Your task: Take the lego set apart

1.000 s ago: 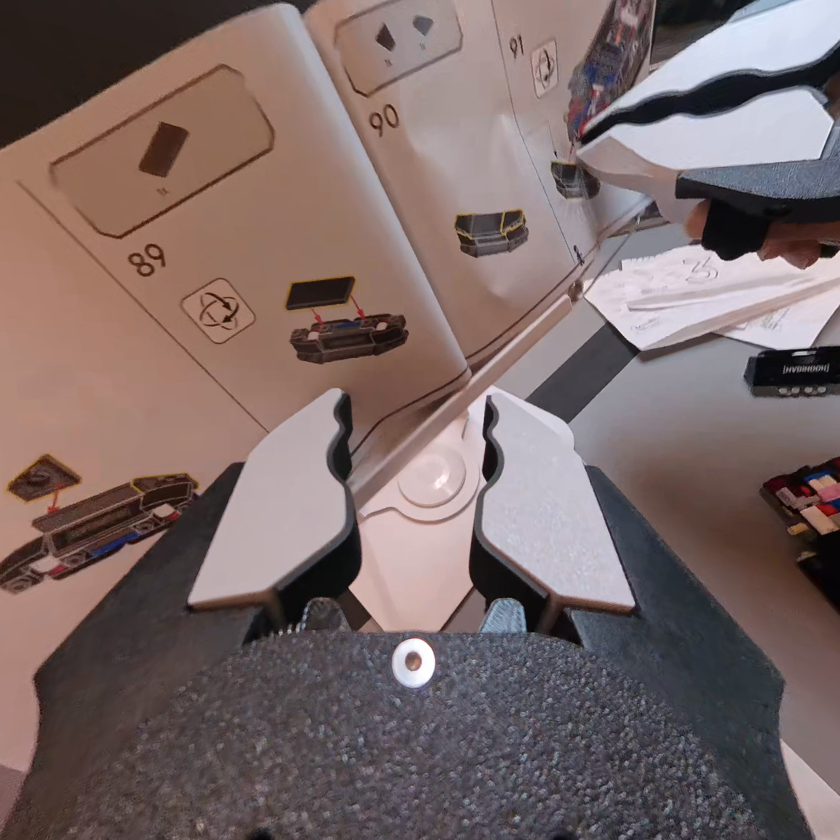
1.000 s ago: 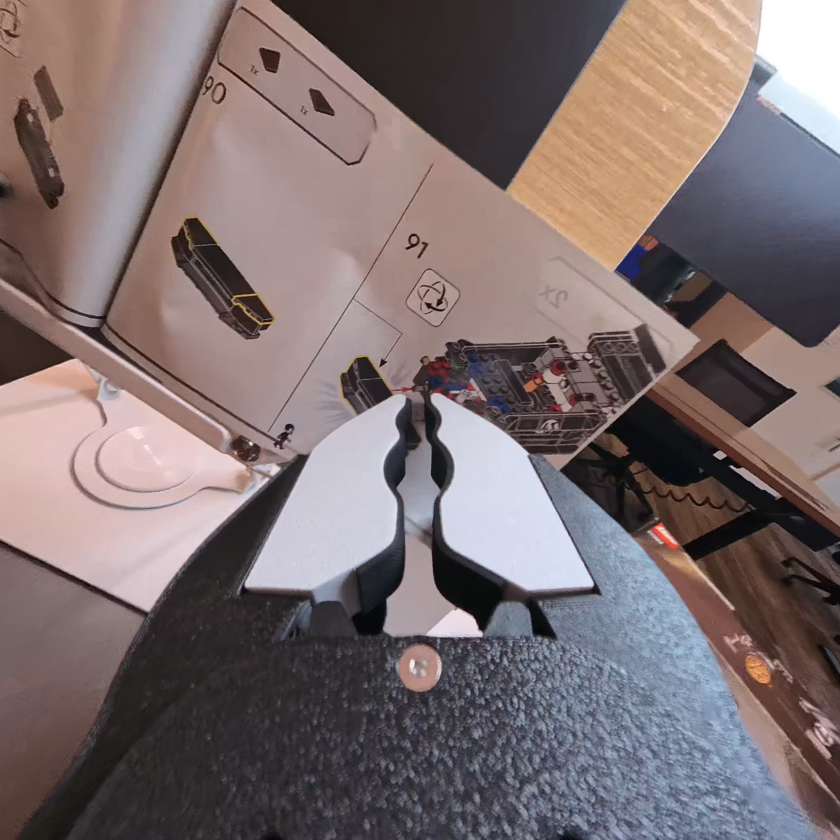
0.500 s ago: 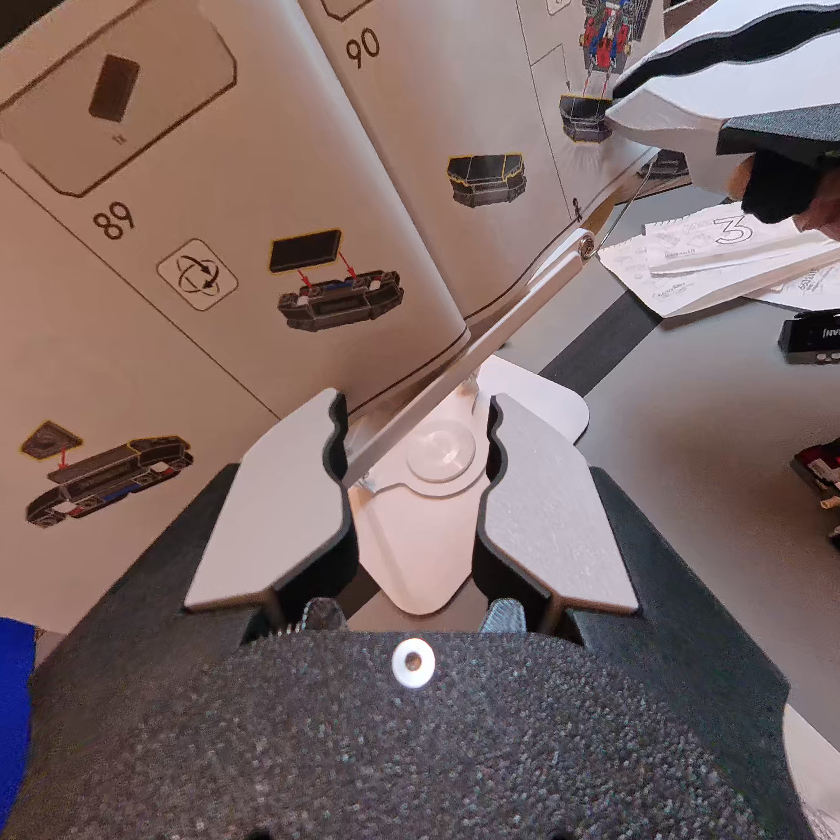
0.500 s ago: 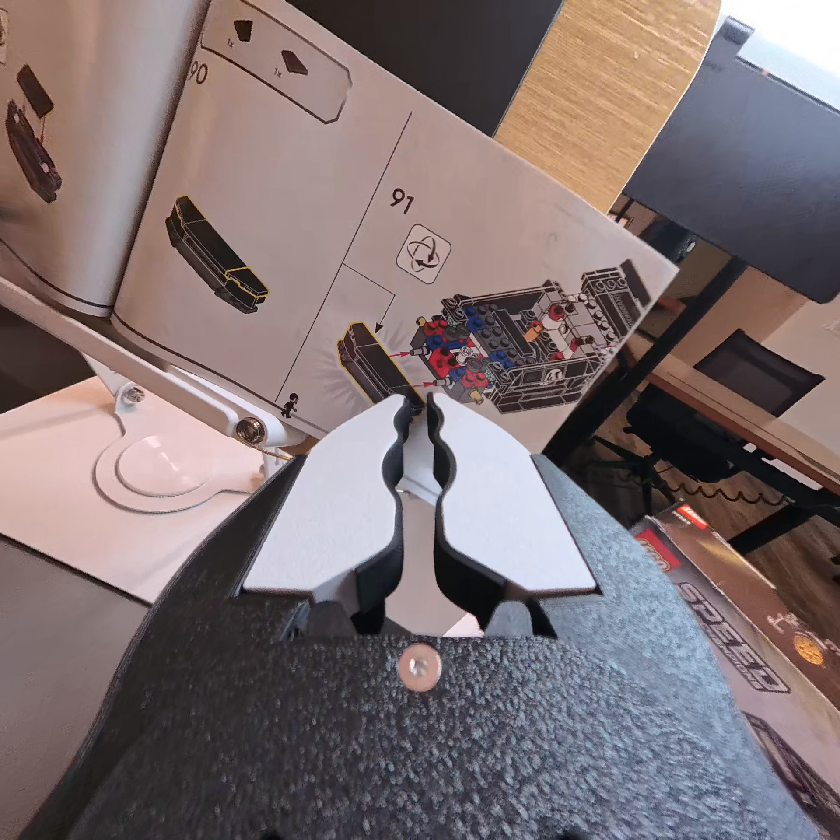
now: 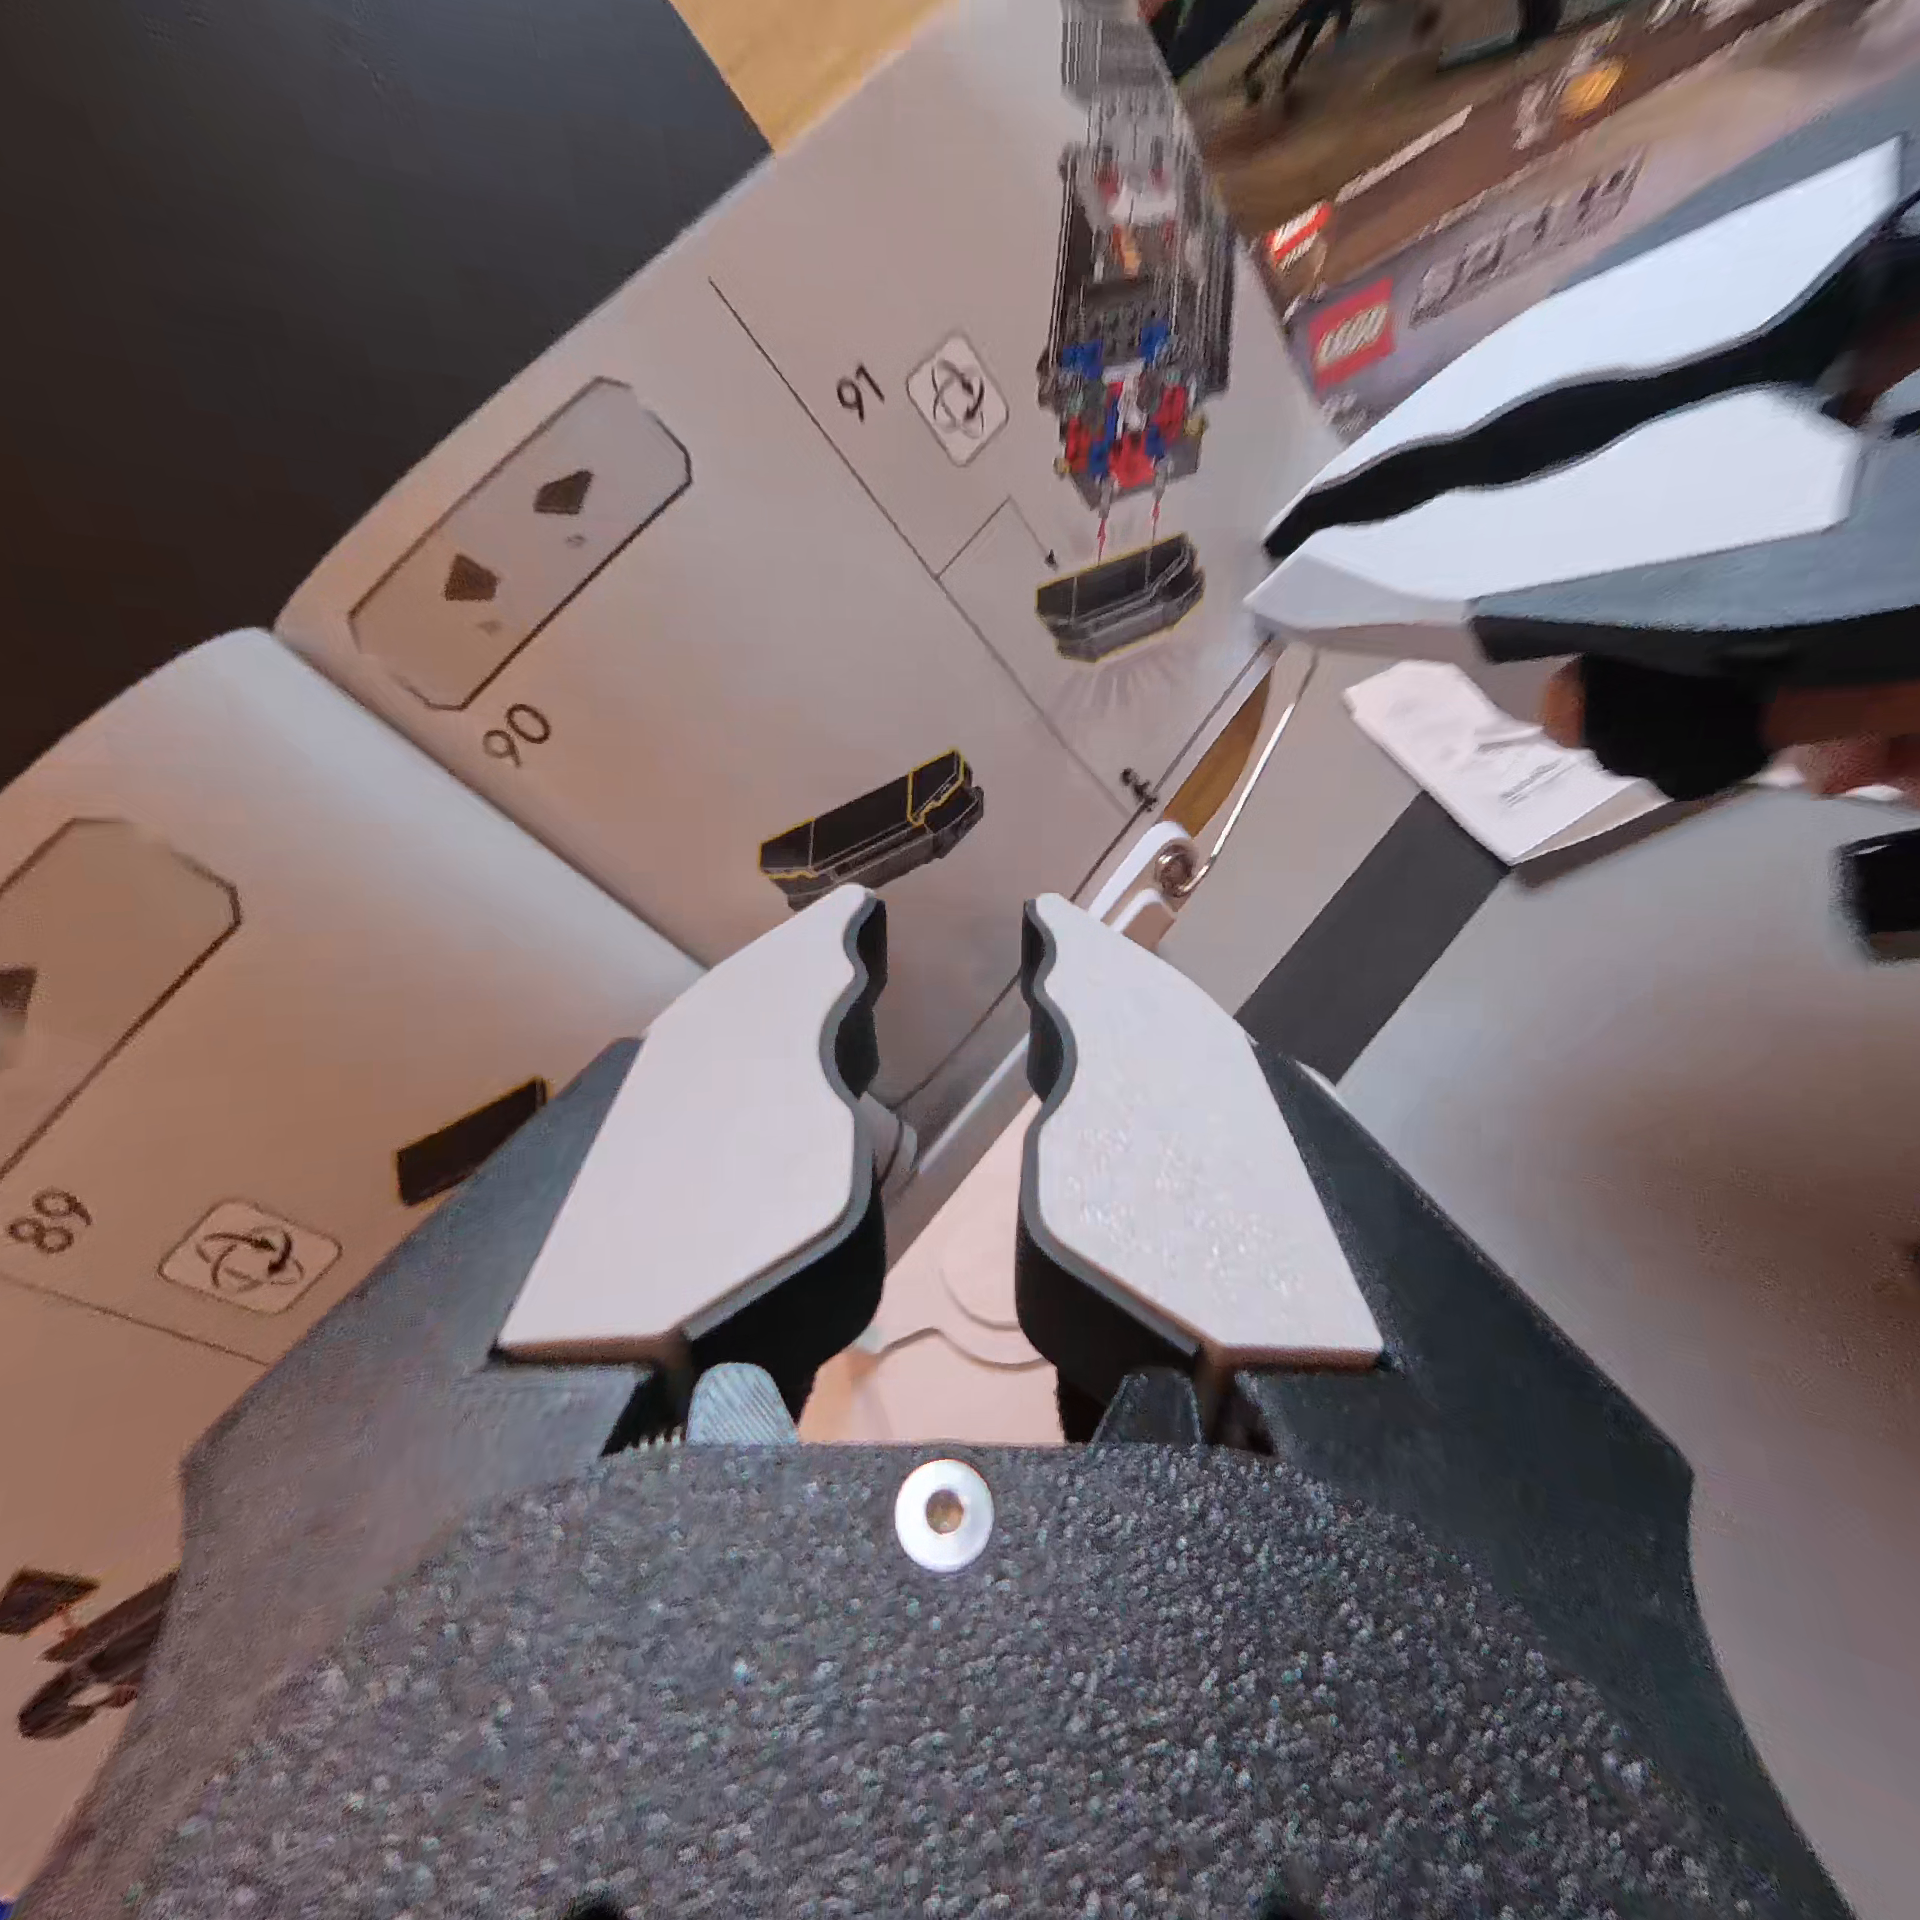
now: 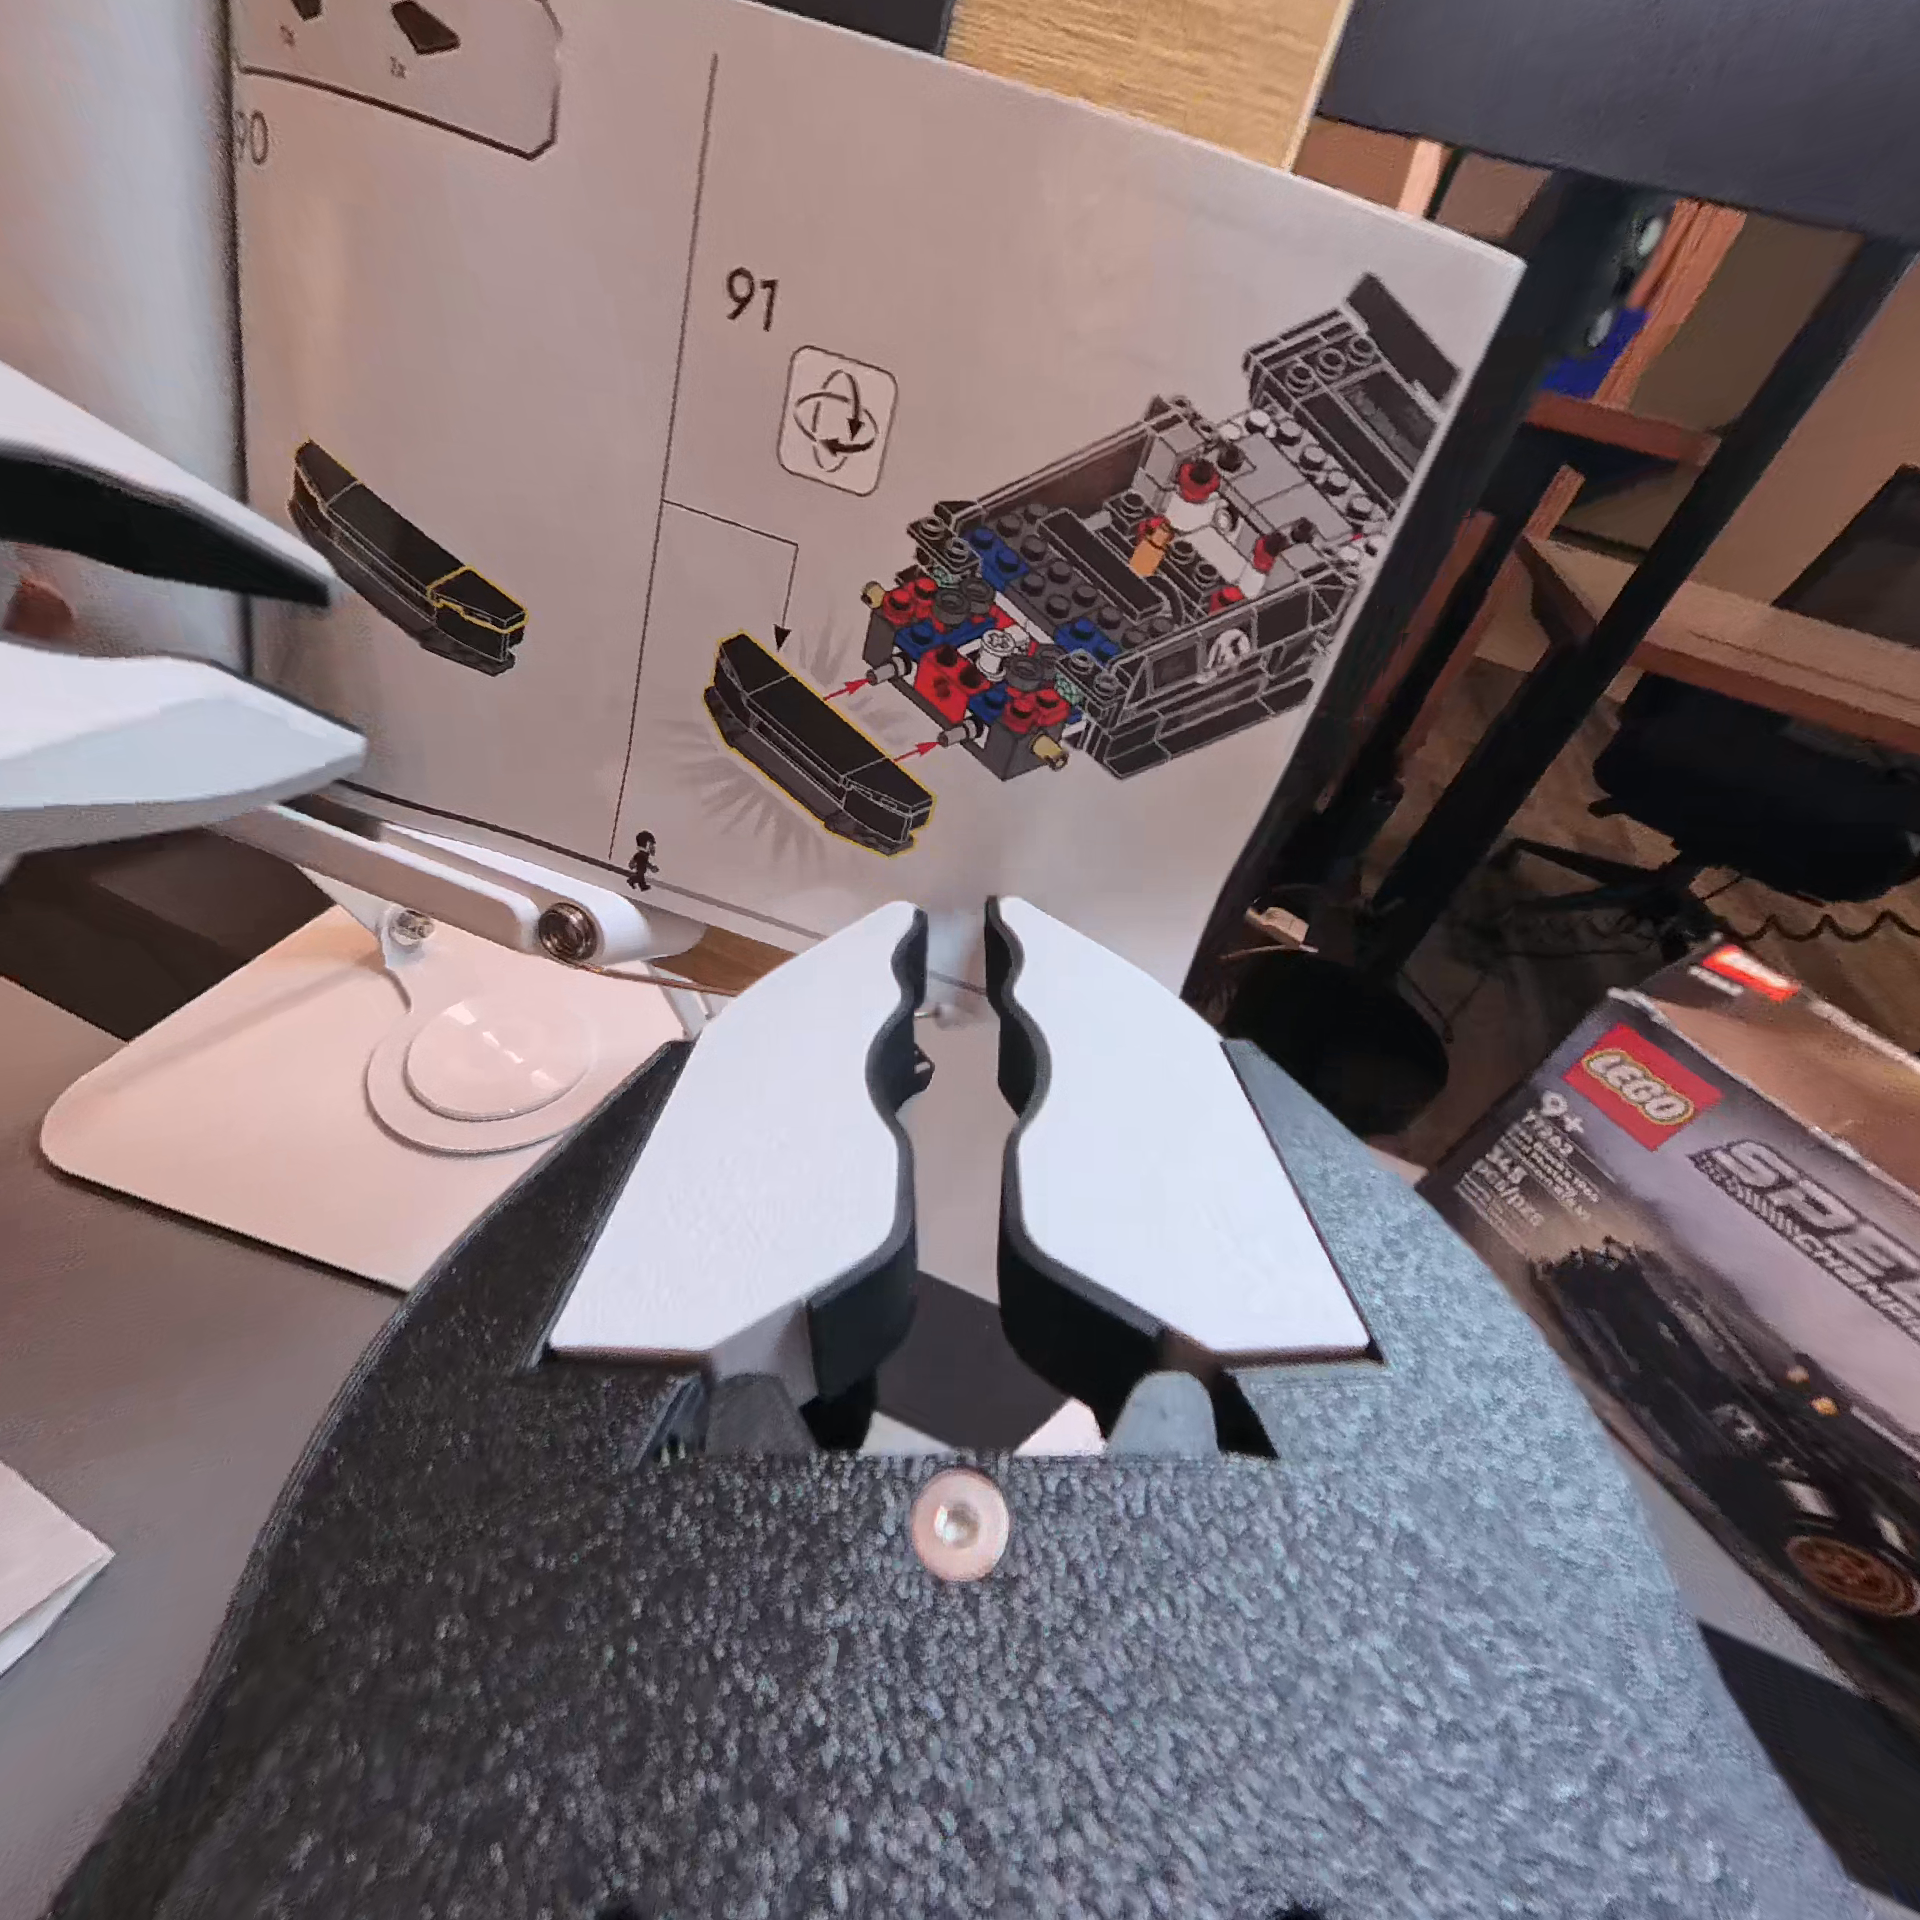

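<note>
Since the earlier frames my left claw (image 5: 954, 914) has swung from the stand's ledge toward the right-hand page of the instruction booklet (image 6: 1039, 343), its jaws parted and empty, while my right claw (image 6: 954, 920) has slackened to a narrow gap at the page's lower edge — whether it pinches the sheet I cannot tell. The booklet leans on a white stand (image 6: 260, 1122) on the tabletop (image 5: 1662, 1195). No built lego set is in view, only its box (image 6: 1714, 1247); I judge such a model light, rigid and brittle at the joints — best held by the chassis.
</note>
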`<state>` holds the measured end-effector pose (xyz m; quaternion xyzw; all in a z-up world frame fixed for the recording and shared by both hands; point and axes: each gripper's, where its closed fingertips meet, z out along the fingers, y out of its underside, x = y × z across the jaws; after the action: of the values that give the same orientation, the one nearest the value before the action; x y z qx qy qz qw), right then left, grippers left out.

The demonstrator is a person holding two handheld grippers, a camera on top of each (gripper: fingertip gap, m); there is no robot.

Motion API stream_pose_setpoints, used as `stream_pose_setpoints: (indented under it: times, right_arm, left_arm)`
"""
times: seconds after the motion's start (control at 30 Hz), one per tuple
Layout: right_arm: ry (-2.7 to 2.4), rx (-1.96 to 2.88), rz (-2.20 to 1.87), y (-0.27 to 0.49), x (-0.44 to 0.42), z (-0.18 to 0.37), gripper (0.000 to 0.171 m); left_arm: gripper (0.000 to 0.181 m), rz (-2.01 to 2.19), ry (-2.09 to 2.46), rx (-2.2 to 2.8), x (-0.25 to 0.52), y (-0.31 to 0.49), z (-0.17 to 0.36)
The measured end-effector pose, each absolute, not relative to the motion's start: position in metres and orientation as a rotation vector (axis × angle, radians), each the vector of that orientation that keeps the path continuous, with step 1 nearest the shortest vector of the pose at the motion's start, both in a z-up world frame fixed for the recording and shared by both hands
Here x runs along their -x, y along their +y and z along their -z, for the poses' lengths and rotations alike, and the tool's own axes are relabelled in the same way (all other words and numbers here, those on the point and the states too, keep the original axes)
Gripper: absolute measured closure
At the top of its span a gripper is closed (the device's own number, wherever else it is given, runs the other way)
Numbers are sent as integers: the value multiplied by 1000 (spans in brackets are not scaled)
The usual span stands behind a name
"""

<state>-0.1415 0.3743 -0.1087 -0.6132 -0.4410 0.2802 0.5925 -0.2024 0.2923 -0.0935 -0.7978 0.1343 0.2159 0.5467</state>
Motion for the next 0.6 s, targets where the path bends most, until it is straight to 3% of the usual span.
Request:
stream_pose_setpoints:
  times: [0.17, 0.33, 0.6]
  right_arm:
    - [-896, 1556, -866, 357, 130, 125, 156]
    - [-706, 1780, -1217, 328, 150, 150, 132]
    - [-164, 2054, -1997, 280, 170, 164, 129]
  left_arm:
    - [170, -599, 299, 1944, 208, 302, 97]
    - [175, -673, 309, 1965, 211, 305, 99]
    - [175, -650, 327, 1963, 210, 306, 99]
